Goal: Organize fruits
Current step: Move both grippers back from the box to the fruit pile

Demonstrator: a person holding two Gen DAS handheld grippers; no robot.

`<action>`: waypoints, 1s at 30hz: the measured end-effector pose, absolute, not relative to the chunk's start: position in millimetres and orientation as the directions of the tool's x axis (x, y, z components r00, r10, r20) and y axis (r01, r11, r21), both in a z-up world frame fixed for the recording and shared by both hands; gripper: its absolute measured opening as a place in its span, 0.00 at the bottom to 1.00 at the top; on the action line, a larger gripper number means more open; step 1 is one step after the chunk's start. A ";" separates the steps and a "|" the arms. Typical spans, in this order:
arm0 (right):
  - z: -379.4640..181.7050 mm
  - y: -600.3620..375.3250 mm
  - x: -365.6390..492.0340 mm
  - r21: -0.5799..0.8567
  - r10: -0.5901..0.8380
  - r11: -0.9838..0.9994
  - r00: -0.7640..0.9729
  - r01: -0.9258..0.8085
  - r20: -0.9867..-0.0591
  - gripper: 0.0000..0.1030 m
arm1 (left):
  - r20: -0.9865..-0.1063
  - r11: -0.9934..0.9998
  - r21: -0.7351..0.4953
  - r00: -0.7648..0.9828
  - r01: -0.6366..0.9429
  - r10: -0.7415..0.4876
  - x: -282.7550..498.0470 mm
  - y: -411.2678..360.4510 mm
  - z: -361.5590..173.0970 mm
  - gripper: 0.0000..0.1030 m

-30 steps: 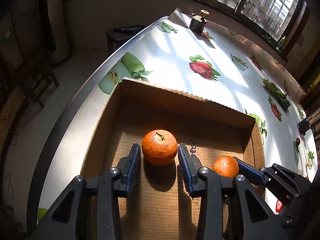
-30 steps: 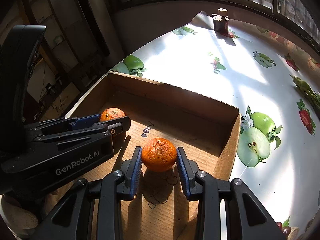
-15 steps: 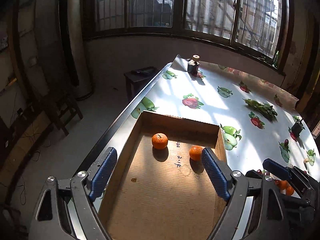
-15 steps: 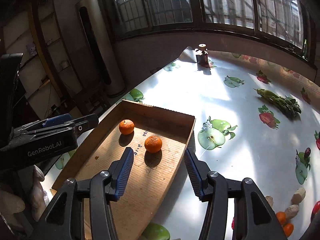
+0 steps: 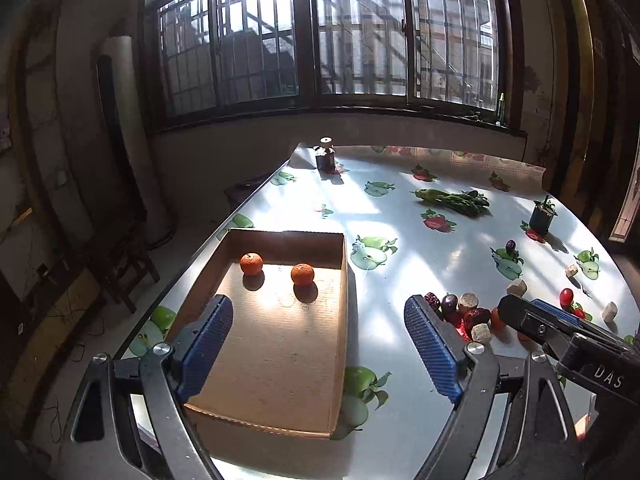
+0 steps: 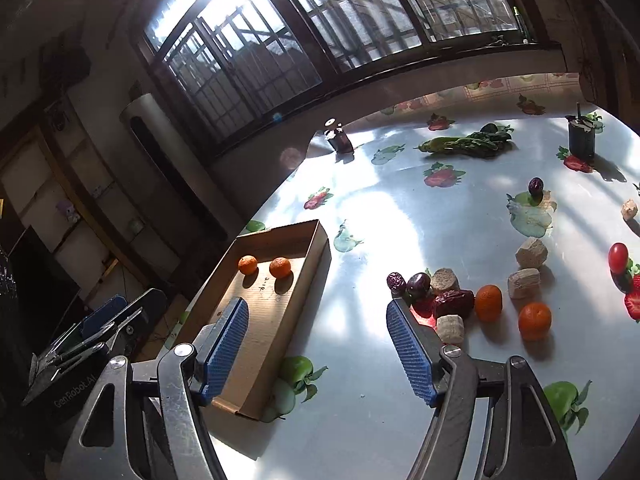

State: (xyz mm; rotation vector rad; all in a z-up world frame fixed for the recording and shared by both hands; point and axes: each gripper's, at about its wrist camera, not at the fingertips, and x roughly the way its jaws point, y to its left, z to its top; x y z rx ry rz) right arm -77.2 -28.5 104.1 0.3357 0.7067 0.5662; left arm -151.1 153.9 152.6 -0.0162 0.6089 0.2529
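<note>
Oranges (image 5: 251, 263), round and dimpled, sit mid-frame in our corrugated cardboard box (image 5: 344, 320); both ribbed-padded grippers (image 5: 318, 344) (image 6: 318, 354) have just spread, empty.

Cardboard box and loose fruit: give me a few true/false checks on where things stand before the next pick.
1. Two oranges lie in the cardboard box: one, another. True.
2. The right gripper holds an orange. False: its jaws are open and empty, having just been opening.
3. Two more oranges sit on the table. True.
4. The left gripper is shut. False: it is wide open, empty.
5. The leafy greens are in the box. False: they lie on the table, far side.
</note>
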 end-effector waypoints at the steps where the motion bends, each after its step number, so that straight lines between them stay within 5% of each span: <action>1: 104.1 -34.6 -80.0 0.472 0.589 0.801 0.626 -0.368 -0.511 0.74 | -0.569 0.969 0.065 0.789 -0.237 0.231 -151.1 150.6 151.8 0.85; 13: 87.1 -85.1 -81.8 0.469 0.526 0.836 0.658 -0.284 -0.539 0.74 | -0.633 0.977 0.088 0.747 -0.195 0.206 -135.5 138.5 133.4 0.85; 27: 49.2 -171.3 -38.9 0.399 0.343 0.915 0.647 -0.065 -0.681 0.74 | -0.769 0.993 -0.097 0.639 -0.075 -0.027 -91.9 133.0 62.7 0.85; 30: 37.2 -158.2 -26.8 0.363 0.340 0.927 0.609 -0.092 -0.716 0.74 | -0.789 0.991 -0.129 0.607 -0.015 -0.093 -78.5 115.4 51.2 0.71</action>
